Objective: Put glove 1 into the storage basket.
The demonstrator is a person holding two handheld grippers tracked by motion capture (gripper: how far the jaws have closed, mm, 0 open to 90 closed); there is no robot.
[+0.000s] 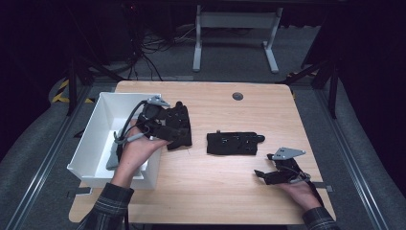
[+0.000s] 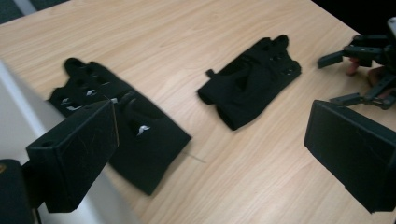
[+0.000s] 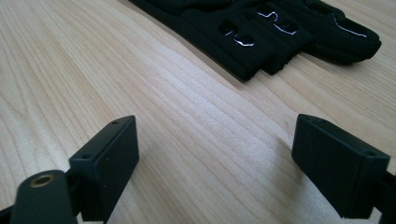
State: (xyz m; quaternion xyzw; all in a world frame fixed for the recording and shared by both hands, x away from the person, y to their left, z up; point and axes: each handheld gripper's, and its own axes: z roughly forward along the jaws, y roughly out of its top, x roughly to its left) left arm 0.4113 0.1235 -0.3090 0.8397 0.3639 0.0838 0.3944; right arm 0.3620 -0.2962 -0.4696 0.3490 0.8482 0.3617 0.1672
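At the far left sits the white bin (image 1: 95, 139). My left claw (image 1: 178, 125) hangs at its right rim, jaws spread wide with nothing between them, directly over the first glove (image 1: 181, 139), which lies flat on the wooden table (image 1: 215, 191), touching the bin's side, its long axis running away from me. The second glove (image 1: 234, 143) lies mid-table, long axis across it, well apart from the first. My right claw (image 1: 262, 175) rests low near the front right edge, also released, the second glove just beyond and left of it. So I judge each hand has its own nearer glove. Dark floor surrounds the table.
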